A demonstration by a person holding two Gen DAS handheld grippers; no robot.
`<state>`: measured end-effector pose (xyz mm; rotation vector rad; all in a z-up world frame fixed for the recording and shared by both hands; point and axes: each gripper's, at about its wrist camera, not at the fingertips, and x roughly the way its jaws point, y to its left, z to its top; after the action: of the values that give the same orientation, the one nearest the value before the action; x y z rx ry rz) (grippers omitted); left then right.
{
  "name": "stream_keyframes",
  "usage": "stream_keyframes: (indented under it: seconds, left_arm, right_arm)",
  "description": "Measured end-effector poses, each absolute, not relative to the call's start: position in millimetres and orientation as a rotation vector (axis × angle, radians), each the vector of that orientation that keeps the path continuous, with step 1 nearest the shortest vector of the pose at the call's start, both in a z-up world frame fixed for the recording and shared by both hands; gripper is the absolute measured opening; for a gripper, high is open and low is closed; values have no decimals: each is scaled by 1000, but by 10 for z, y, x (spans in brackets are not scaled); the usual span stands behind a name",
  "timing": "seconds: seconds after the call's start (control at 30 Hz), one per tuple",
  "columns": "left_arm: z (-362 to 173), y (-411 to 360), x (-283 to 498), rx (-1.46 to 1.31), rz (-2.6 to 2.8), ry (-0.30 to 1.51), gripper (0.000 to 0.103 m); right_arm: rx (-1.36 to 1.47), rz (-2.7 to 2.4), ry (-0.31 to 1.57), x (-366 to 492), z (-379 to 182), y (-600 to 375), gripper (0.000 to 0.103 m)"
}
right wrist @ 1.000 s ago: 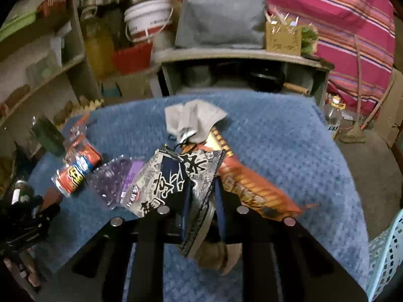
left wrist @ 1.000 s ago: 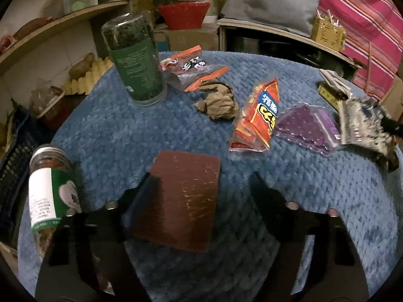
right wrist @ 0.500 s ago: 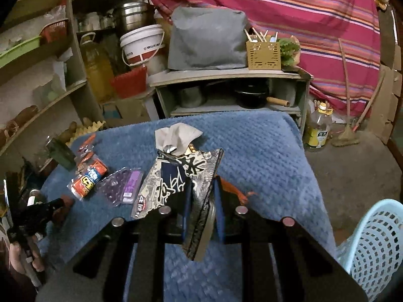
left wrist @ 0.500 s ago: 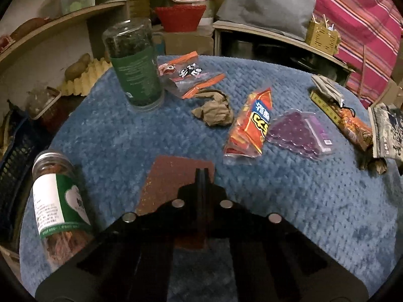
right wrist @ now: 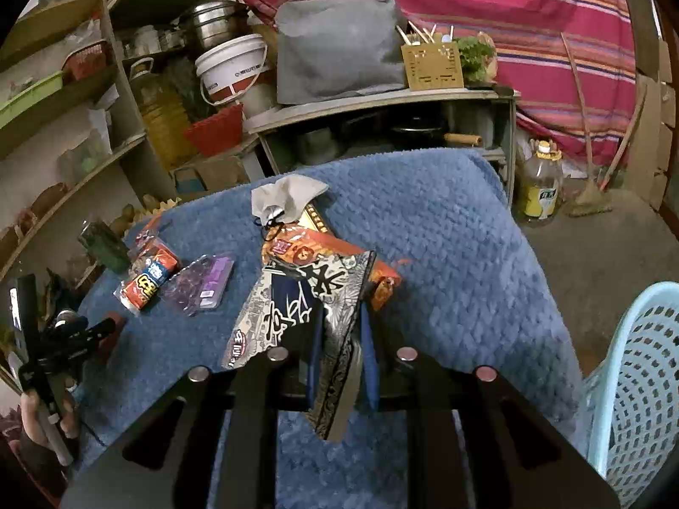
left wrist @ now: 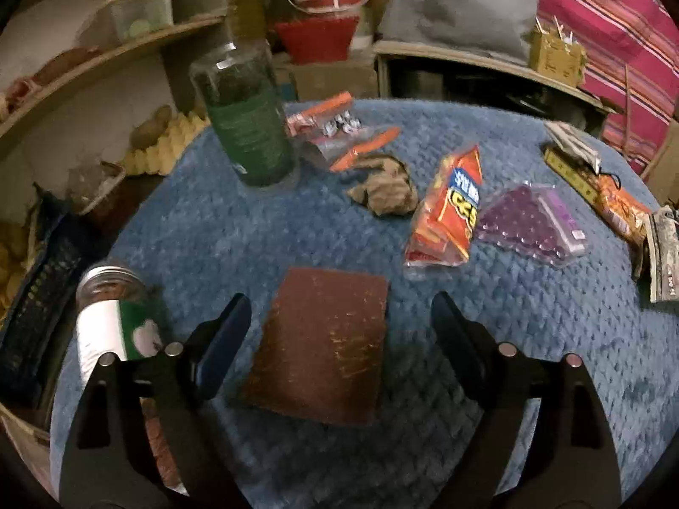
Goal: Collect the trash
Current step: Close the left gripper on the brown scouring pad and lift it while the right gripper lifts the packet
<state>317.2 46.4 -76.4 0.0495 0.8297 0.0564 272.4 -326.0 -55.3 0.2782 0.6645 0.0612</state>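
My right gripper (right wrist: 341,360) is shut on a black-and-white printed snack wrapper (right wrist: 305,301) and holds it above the blue table cloth (right wrist: 445,233). A light blue perforated basket (right wrist: 636,381) stands at the right of the table. My left gripper (left wrist: 335,331) is open, its fingers on either side of a flat brown wrapper (left wrist: 322,339) lying on the cloth. Other trash lies on the table: a red-orange snack bag (left wrist: 450,208), a purple blister pack (left wrist: 530,220), a crumpled brown paper (left wrist: 386,191), an orange wrapper (right wrist: 322,250) and a grey pouch (right wrist: 284,199).
A tall green jar (left wrist: 246,118) stands at the back left, and a white-and-green labelled jar (left wrist: 114,322) beside the left fingers. More clear packets (left wrist: 335,127) lie behind the crumpled paper. Shelves, a bucket and a low cupboard stand beyond the table. The table's right edge drops to the floor.
My left gripper was shut half a second ago and has opened wide around the brown wrapper. My right gripper has lifted the printed wrapper and moved back toward the right, bringing the basket into view.
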Motion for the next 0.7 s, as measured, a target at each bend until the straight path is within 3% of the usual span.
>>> stream_keyframes:
  seconds: [0.33,0.43,0.5,0.7]
  left_arm:
    - [-987,575,3401,-5,33,943,86]
    - [-969,571,3377,-5,26,937,76]
    - [-939,574,3335,-2,37,924,64]
    - [-738,537,3124,-11,58,845,63]
  right_arm:
    - [273,75,670,2777,-584,-3206,17]
    - [268,74,659,2747,-541,-3202,17]
    - [263,75,655,2715,-504,-3203,17]
    - [256,72,629,2568,-334,-3258,17]
